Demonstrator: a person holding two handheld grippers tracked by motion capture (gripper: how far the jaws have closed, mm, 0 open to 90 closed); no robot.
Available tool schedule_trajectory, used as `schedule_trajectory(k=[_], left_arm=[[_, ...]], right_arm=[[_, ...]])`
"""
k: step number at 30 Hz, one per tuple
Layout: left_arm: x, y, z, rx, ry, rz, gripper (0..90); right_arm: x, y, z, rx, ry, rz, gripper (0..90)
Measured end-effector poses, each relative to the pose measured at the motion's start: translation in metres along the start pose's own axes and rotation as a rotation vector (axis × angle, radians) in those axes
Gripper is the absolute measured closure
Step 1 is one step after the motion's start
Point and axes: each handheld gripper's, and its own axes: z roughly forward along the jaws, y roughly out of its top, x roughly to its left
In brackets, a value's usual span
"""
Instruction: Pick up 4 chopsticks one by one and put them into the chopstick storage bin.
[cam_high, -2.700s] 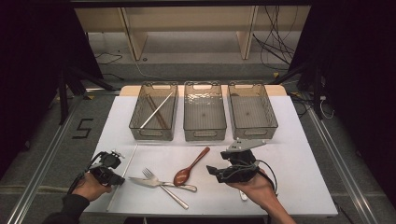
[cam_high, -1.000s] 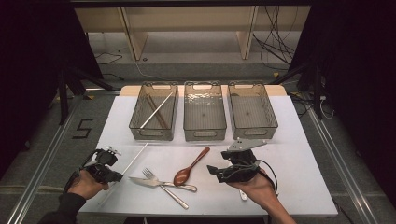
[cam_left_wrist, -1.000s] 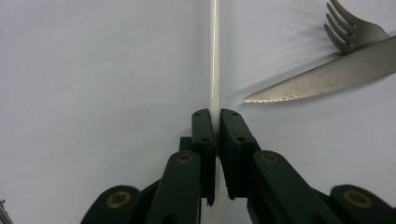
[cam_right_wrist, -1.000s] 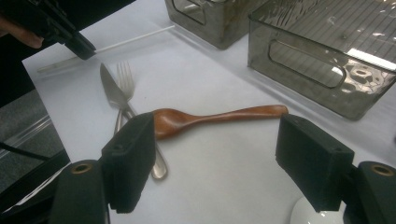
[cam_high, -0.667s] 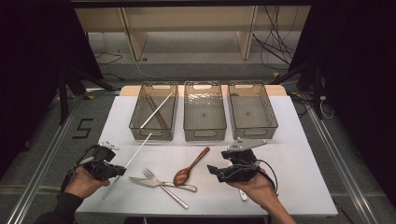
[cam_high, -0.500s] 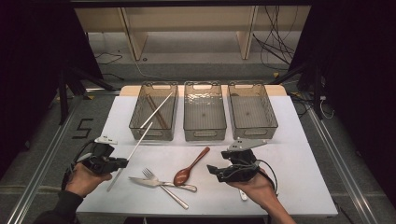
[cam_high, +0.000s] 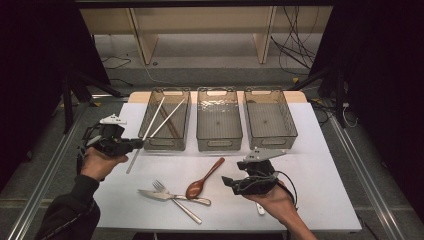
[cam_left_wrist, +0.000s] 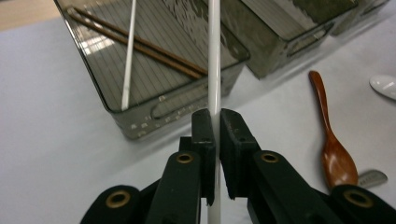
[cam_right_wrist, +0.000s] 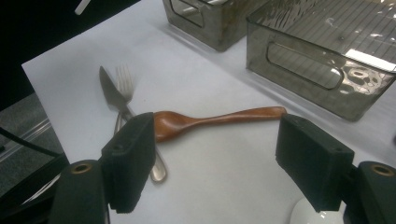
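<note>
I held my left gripper (cam_left_wrist: 215, 140) clamped on a white chopstick (cam_left_wrist: 214, 60); right gripper (cam_right_wrist: 215, 158) gaped wide before the wooden spoon (cam_right_wrist: 210, 120).

Three clear bins (cam_high: 219, 119) stand in a row at centre frame on the white desk (cam_high: 325, 170). Below them lie a wooden spoon (cam_high: 204, 179), a fork (cam_high: 176, 202) and a knife (cam_high: 170, 196). Cables (cam_high: 295, 47) trail across the floor, upper right.

Dim surroundings, perhaps overhead glare
</note>
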Motion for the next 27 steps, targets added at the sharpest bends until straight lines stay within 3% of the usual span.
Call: schedule_trajectory(k=[5, 14, 27], left_arm=[[0.006, 0.018, 0.004, -0.035, 0.007, -0.002, 84.1], [0.009, 0.053, 0.019, -0.075, 0.013, 0.036, 84.1], [0.023, 0.074, 0.052, -0.085, 0.05, 0.034, 84.1]], right_arm=[[0.0, 0.0, 0.0, -0.002, 0.0, 0.0, 29.5], [0.0, 0.0, -0.001, -0.008, 0.001, -0.001, 29.5], [-0.002, -0.001, -0.001, -0.009, 0.004, -0.001, 29.5]])
